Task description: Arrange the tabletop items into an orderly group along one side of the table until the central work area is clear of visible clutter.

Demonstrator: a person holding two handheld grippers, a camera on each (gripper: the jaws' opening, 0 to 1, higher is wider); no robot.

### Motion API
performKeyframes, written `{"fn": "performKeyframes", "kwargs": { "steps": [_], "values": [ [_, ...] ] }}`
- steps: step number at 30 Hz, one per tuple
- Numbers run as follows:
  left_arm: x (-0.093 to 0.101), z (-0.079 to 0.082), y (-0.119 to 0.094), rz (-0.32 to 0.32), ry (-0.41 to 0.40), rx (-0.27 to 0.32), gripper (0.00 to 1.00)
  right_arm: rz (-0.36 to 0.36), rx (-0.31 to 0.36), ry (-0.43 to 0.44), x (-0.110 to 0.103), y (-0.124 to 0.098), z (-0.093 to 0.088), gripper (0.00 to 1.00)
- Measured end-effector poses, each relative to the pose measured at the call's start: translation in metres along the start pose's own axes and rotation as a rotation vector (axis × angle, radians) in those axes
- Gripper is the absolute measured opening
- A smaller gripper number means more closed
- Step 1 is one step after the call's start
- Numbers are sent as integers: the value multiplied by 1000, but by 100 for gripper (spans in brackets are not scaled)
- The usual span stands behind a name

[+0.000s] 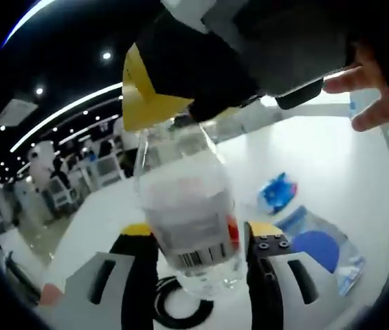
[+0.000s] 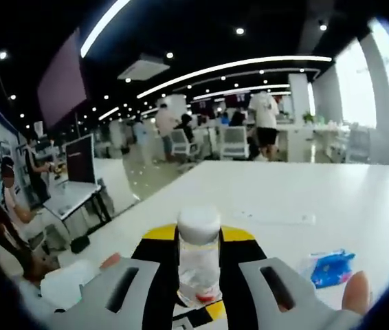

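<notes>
A clear plastic bottle with a white label and barcode stands upright between my left gripper's jaws, and the left gripper is shut on its body. From above, my right gripper comes down over the bottle's neck. In the right gripper view the bottle's white cap rises between the yellow-tipped jaws, and the right gripper is shut on the neck. The bottle's base hovers just over the white table.
A blue packet lies on the table to the right, beside a clear bag with a blue disc. A black ring lies under the bottle. A person's hand shows at upper right. Desks and people stand beyond the table's far edge.
</notes>
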State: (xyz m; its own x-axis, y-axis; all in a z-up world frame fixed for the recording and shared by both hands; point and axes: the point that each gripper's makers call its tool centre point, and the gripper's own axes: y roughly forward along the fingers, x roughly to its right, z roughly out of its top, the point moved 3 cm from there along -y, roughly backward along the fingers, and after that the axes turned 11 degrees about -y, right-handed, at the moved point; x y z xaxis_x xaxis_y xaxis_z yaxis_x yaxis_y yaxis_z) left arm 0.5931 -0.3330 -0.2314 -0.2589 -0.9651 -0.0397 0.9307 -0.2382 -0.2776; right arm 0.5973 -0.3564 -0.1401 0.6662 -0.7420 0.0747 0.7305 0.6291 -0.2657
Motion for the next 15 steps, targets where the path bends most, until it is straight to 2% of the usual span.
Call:
{"fn": "performKeyframes", "kwargs": {
  "steps": [1, 5, 10, 12, 13, 15],
  "values": [
    [-5, 1, -1, 23, 21, 4, 43, 3, 0, 10, -1, 0, 0, 20],
    [-8, 1, -2, 11, 5, -1, 41, -1, -4, 19, -1, -1, 1, 20],
    [-3, 3, -4, -91, -7, 11, 39, -13, -13, 5, 0, -7, 2, 20],
    [3, 2, -5, -173, -27, -5, 39, -16, -21, 6, 2, -9, 0, 20],
    [1, 2, -6, -175, -29, 0, 38, -12, -21, 5, 2, -11, -1, 20],
    [4, 2, -8, -220, -23, -2, 38, -11, -25, 0, 1, -13, -1, 20]
  ]
}}
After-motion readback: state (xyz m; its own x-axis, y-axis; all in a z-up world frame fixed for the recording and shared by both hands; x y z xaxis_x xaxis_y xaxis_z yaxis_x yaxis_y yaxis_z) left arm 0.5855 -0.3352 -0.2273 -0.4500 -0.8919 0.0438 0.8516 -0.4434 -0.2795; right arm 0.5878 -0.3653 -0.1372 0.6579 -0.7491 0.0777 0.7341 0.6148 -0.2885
